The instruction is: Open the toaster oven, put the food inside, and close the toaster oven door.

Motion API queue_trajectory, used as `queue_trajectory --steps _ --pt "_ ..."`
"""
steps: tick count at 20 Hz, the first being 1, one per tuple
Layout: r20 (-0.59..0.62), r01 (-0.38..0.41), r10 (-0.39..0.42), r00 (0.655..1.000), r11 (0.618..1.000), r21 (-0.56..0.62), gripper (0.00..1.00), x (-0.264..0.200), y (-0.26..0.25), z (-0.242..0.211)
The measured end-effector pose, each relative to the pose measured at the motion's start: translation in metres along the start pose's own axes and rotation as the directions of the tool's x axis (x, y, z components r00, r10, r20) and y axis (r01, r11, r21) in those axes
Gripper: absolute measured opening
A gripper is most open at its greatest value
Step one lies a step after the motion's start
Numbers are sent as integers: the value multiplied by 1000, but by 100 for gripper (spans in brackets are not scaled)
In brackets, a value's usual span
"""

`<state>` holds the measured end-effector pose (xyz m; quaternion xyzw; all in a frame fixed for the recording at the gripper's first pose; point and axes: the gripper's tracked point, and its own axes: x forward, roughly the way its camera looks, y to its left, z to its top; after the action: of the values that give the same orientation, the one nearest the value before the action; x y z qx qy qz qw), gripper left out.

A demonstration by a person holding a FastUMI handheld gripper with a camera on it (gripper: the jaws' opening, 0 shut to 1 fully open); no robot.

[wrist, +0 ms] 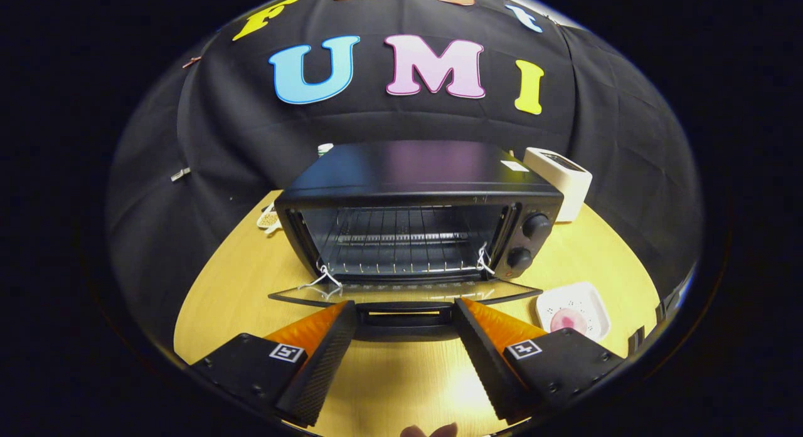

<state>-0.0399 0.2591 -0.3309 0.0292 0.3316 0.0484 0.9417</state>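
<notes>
A black toaster oven (419,192) stands on the wooden table just ahead of my fingers. Its glass door (404,292) hangs fully down, flat and level, and the wire rack (398,239) inside is bare. The door's black handle (404,316) lies between my two fingertips. My gripper (404,308) is open, one finger on each side of the handle, not pressing on it. A pink round piece of food (568,320) rests on a white square plate (590,299) to the right of the door, beside my right finger.
A white box-shaped appliance (560,180) stands behind the oven's right corner. A small light object (268,219) lies on the table left of the oven. The wooden table (401,380) spreads under my fingers. Fingertips of a hand (430,431) show at the near edge.
</notes>
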Motion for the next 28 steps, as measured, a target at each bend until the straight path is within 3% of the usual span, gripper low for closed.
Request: queue_trajectory --steps 5,9,17,22,28 --pt "-122 -4 6 993 1000 20 100 -6 -1 -49" --pt "-169 -14 8 986 999 -33 100 -2 -12 -72" --pt "-197 -114 114 974 993 11 100 -22 -31 -61" --pt "-278 -181 180 943 983 24 100 -38 -80 -55" --pt "-359 -164 158 920 986 14 100 -39 -178 -53"
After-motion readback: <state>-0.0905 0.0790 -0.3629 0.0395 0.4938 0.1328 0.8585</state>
